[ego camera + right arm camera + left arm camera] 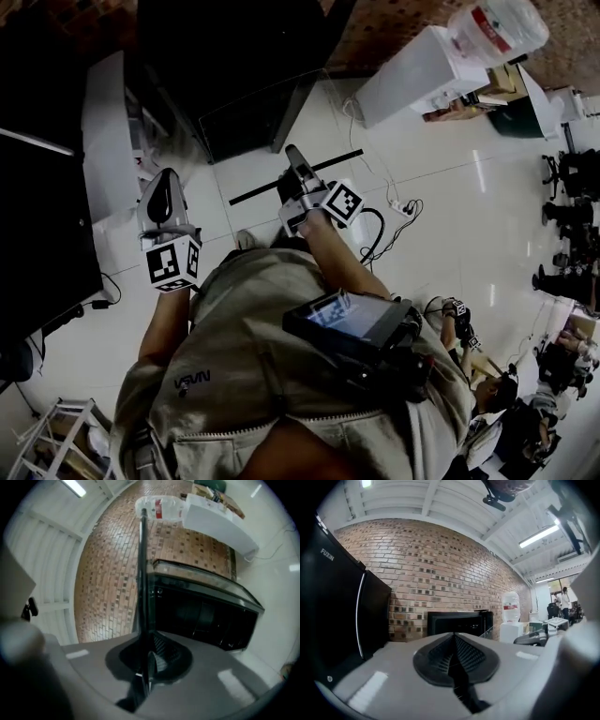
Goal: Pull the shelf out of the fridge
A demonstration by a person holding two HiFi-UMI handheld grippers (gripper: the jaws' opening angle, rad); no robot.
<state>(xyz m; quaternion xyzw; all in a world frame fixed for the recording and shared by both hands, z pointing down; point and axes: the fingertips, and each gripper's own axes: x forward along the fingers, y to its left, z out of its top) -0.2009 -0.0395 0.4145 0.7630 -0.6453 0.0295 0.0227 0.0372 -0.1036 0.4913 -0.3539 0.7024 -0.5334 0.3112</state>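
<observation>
My right gripper [293, 161] [146, 654] is shut on the thin dark edge of the glass shelf [142, 573], which runs straight up from the jaws in the right gripper view. In the head view the shelf's black edge strip [251, 193] hangs level above the white floor, out in front of the small black fridge [239, 89] [206, 618]. The fridge stands against the brick wall with its dark inside showing. My left gripper [165, 186] [453, 637] is held up to the left, shut with nothing in it, well apart from the shelf and facing the fridge [459, 623].
A tall black cabinet [342, 602] [42, 216] stands at the left. A white water dispenser [417, 75] with a bottle [497, 28] is right of the fridge. Cables and a power strip [398, 208] lie on the floor, and office chairs [567, 173] are far right.
</observation>
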